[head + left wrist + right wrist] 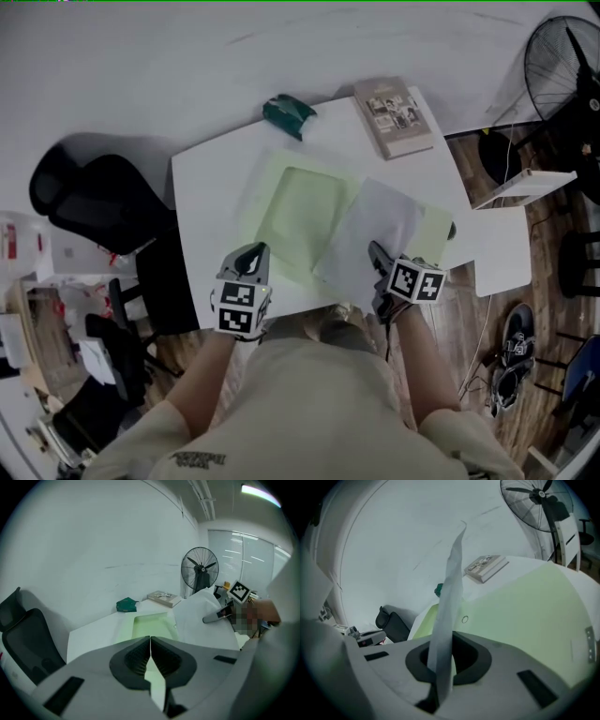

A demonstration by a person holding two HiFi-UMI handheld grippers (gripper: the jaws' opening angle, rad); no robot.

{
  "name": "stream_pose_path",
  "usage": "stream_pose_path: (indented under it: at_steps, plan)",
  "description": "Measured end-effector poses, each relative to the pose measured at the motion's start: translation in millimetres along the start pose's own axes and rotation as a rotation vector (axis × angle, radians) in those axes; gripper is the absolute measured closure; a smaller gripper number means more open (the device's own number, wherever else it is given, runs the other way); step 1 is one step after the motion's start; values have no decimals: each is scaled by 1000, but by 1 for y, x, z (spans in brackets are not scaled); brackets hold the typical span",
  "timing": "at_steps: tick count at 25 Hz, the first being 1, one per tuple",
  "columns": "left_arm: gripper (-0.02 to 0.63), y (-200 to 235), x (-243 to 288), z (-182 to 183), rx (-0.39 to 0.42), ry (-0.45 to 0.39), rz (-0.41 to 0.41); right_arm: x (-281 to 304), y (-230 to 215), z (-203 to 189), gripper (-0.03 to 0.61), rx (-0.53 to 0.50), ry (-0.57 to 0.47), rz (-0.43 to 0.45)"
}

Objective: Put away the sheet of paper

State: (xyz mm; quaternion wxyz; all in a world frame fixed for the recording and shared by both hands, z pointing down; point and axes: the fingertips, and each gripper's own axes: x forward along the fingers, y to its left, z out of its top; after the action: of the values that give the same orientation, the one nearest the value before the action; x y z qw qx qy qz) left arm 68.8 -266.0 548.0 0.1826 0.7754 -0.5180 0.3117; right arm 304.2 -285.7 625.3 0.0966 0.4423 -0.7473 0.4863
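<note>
- At the near left of the one table (211, 178), the left gripper (253, 253) has its jaws pressed together, with nothing seen clamped
- Mid-table lies one open pale green folder (298, 202); beyond it are one teal bundle (287, 114) and one book (394, 117)
- To the right, the right gripper (377, 253) is closed on the single sheet of paper (375, 220), held over the folder's right half
- Only the right gripper view shows the sheet edge-on between the jaws; the head view shows its broad face
</note>
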Motion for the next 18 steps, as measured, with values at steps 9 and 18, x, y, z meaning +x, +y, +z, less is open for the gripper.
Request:
stream_pose_path:
  at_steps: [9,18]
  plan:
    - [592,8,8,-38,-85,76,67,32,-14,-10,555,107,85,49]
    - [592,33,17,-65,-115,132,59,62,-10,-23,555,167,141,37]
